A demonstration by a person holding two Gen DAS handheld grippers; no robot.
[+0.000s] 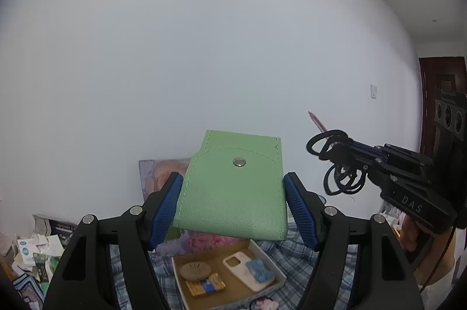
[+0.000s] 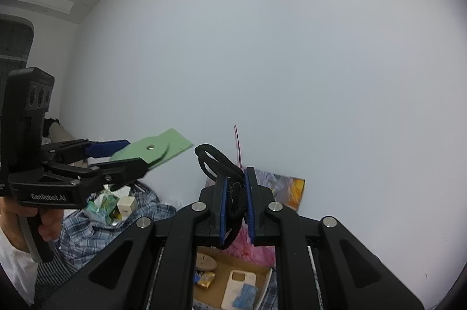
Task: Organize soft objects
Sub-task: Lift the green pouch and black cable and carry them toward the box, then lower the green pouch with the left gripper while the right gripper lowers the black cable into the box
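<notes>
A shallow cardboard tray [image 1: 280,279] sat on blue plaid bedding [image 1: 294,247] at six o'clock, holding a cream phone case [image 1: 239,266], a round tan disc [image 1: 195,271] and a small blue-and-yellow box [image 1: 205,285]. A floral picture [image 1: 154,172] leaned against the white wall [image 1: 204,47]. Loose packets [image 1: 32,251] were heaped at eight o'clock; a dark wooden door [image 1: 437,82] stood at three.

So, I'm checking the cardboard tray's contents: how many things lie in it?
4: a round tan disc at the left, a yellow-and-blue packet in front of it, a cream phone case to the right, a blue knitted patch on the case. More may be hidden.
</notes>
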